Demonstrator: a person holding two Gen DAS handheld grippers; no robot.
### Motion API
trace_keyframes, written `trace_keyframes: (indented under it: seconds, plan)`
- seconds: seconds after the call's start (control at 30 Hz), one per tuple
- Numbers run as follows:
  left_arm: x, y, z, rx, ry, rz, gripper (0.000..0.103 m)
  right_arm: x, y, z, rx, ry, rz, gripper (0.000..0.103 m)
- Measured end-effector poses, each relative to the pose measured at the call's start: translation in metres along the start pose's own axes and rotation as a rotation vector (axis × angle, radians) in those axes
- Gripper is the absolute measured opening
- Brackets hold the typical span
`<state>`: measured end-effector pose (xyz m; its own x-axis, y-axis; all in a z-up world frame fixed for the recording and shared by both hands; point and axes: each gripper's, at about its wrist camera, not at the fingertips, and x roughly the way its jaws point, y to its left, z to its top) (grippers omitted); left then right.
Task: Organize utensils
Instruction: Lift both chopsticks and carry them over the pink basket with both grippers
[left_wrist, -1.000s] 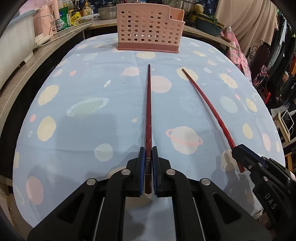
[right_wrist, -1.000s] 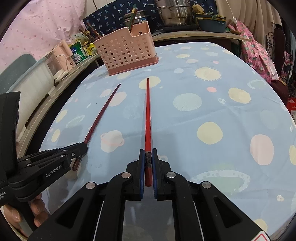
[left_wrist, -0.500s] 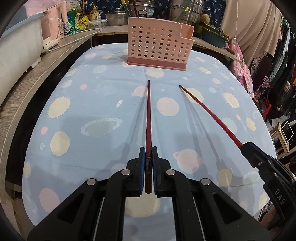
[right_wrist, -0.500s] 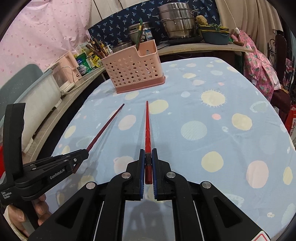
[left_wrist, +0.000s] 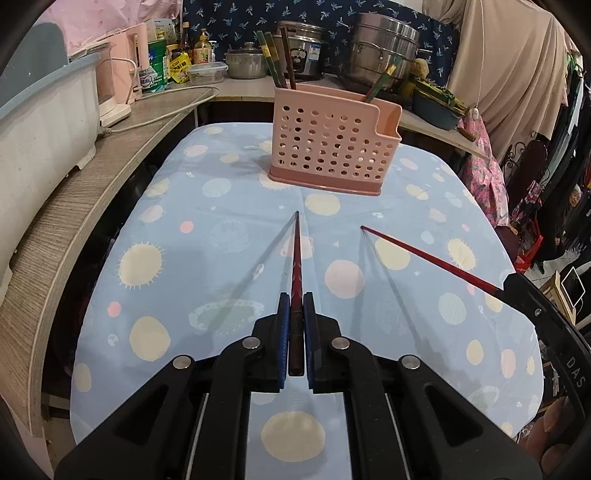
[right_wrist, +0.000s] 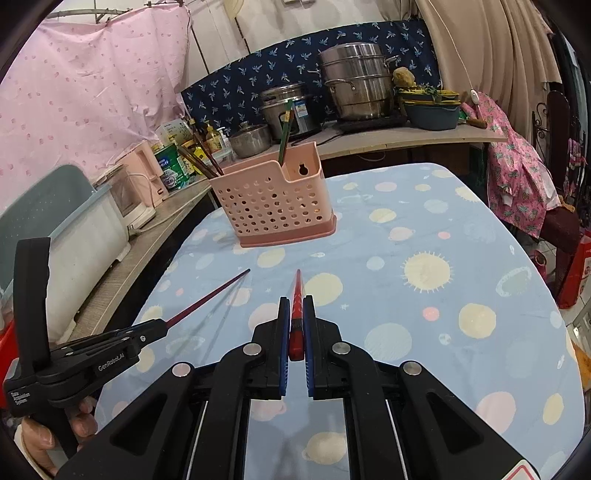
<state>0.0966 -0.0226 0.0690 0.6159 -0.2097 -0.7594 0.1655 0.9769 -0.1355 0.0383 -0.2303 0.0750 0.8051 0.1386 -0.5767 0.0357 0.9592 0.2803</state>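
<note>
We hold one red chopstick (left_wrist: 295, 273) pinched in the left gripper (left_wrist: 295, 314) fingers and another (right_wrist: 296, 295) in the right gripper (right_wrist: 295, 317), tips forward above the worktop (right_wrist: 424, 302); ahead stands the pink utensil basket (left_wrist: 332, 147), so we should raise both, tip them upright, then lower them inside.

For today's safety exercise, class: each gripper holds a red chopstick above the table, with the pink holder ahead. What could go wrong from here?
1. Each gripper, left and right, pinches its chopstick only near the butt end, so the long free end may pivot or slip.
2. The pink holder already contains leaning chopsticks, which could block entry.
3. The holder looks light; a missed tip might push or tip it.
</note>
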Motion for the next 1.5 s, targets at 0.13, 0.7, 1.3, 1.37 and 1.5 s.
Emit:
trace_keyframes:
  seconds: [0.13, 0.7, 1.3, 1.37, 1.5]
  plan:
    - [-0.007, 0.004, 0.016, -0.013, -0.03, -0.007, 0.007, -0.002, 0.002, 0.017, 0.006, -0.031, 0.011, 0.007]
    - [-0.018, 0.009, 0.085, -0.021, -0.128, -0.015, 0.007, 0.008, 0.009, 0.086, 0.025, -0.114, 0.026, 0.007]
    - [-0.028, 0.008, 0.157, -0.065, -0.173, -0.096, 0.007, 0.012, 0.009, 0.145, 0.029, -0.15, 0.081, 0.007]
    - [-0.034, 0.008, 0.168, -0.069, -0.189, -0.106, 0.007, 0.011, 0.008, 0.157, 0.039, -0.16, 0.092, 0.007]
    - [-0.048, 0.004, 0.193, -0.056, -0.241, -0.101, 0.007, 0.009, 0.008, 0.183, 0.044, -0.192, 0.103, 0.007]
